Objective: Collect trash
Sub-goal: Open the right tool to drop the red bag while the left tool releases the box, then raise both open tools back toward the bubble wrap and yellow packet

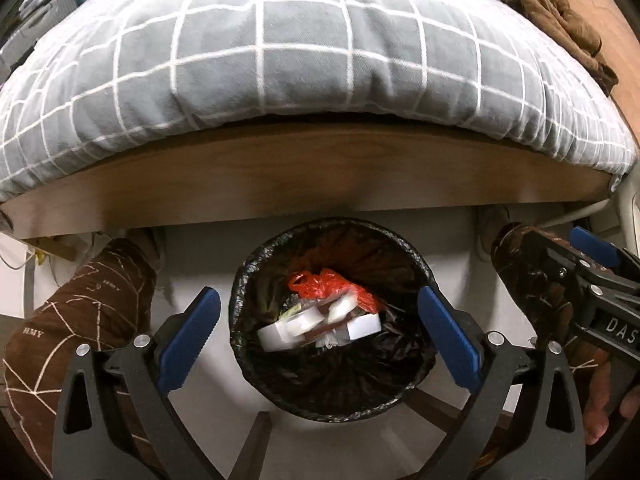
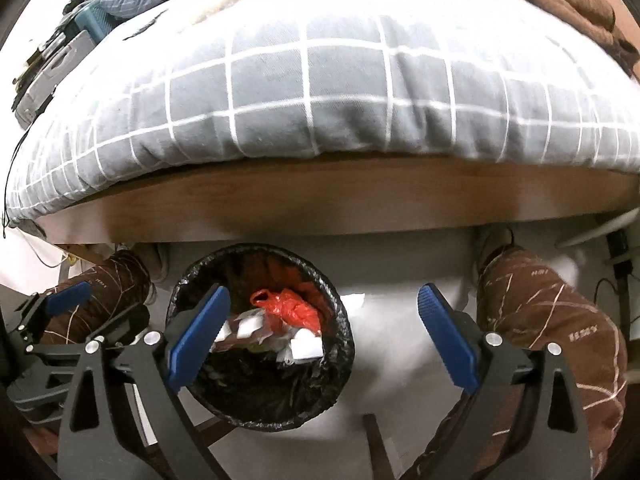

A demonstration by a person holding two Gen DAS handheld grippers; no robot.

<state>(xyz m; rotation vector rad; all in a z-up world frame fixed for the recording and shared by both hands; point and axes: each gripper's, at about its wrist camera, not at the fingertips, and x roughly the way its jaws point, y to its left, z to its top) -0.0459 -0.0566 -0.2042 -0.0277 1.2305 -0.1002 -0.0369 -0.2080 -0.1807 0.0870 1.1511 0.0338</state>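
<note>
1. The step in hand looks like the end of a drop: both grippers hang over the bin [image 1: 332, 320] on the floor between the person's legs, and nothing is in either one.
2. The bin, lined with a black bag, sits just in front of the bed frame [image 1: 304, 176]. It already holds trash: a crumpled red plastic bag [image 1: 332, 286] on top, with white foam pieces [image 1: 316, 326] and bits of clear wrap beside and under it.
3. The left gripper [image 1: 320, 336] has its blue fingers [image 1: 190, 338] spread wide, one on each side of the bin's rim as seen from above. They touch nothing.
4. The right gripper [image 2: 322, 342] is also wide open and empty. In its own view one finger overlaps the bin's mouth and the other hangs over bare floor [image 2: 400, 340], so it sits off to one side of the bin.
5. A small white scrap [image 2: 354, 300] lies on the floor just beside the bin's rim; it may have missed.
6. The next move, as I judge it, calls for finding more trash. The scrap by the bin is nearest; small items far back on the grey checked quilt [image 2: 320, 92] are too blurred to name.
</note>
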